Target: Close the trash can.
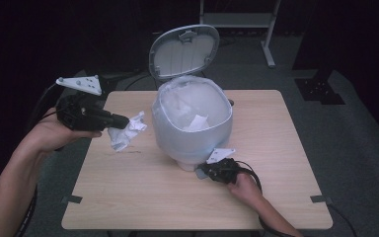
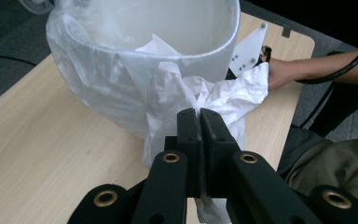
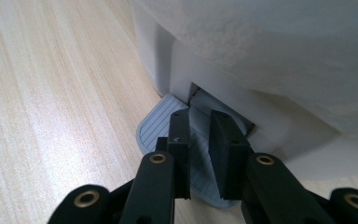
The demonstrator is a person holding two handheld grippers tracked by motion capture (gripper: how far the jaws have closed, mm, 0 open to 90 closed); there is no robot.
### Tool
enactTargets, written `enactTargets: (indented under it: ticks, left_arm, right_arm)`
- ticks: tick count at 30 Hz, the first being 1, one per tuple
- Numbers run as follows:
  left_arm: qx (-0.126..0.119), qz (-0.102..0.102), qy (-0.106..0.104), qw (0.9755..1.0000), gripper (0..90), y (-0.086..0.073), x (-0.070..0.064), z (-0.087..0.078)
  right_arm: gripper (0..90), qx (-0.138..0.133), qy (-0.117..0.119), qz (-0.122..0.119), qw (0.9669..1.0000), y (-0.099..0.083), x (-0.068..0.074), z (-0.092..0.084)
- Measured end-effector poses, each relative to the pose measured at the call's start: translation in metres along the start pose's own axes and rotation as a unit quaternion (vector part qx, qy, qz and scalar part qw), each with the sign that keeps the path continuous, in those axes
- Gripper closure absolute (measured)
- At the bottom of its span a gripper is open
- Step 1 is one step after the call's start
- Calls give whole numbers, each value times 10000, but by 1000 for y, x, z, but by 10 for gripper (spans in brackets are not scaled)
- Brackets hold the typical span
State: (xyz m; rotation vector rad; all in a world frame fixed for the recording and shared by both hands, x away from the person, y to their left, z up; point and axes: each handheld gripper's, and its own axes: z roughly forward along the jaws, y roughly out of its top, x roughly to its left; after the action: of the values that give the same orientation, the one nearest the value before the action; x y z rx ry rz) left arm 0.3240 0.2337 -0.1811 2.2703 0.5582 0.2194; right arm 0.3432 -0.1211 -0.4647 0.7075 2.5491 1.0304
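A pedal bin [image 1: 192, 123] stands mid-worktop [image 1: 143, 187] with its lid [image 1: 185, 49] tipped up and back, as the left tongs [image 1: 121, 120], clenched on a crumpled wad of white paper [image 1: 126, 131], hold it just beside the bin's left flank and below the liner-wrapped rim. The right tongs [image 1: 208, 169] press on the grey foot pedal [image 3: 168, 135] at the bin's base, jaws nearly together with nothing between them. To finish cleanly, the wad should probably be lifted above the rim, carried over the mouth and let go only once it hangs clear inside the plastic liner [image 2: 98, 84], with the pedal kept down throughout so the lid does not drop. The liner's loose folds could catch the paper on the way. There is open air above the bin and bare wood on the left side; the right forearm [image 1: 261, 202] occupies the near right corner.
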Motion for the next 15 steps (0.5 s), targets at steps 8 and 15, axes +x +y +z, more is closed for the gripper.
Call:
enactTargets:
  ticks: [8, 15]
  left_arm:
    - [-45, -7, -45, 10000, 874, 16, 3, 2]
    - [9, 64, -53, 10000, 874, 29, 2, 6]
  right_arm:
    - [778, 3, -12, -15, 10000, 0, 0, 0]
    - [779, -9, -7, -24, 10000, 0, 0, 0]
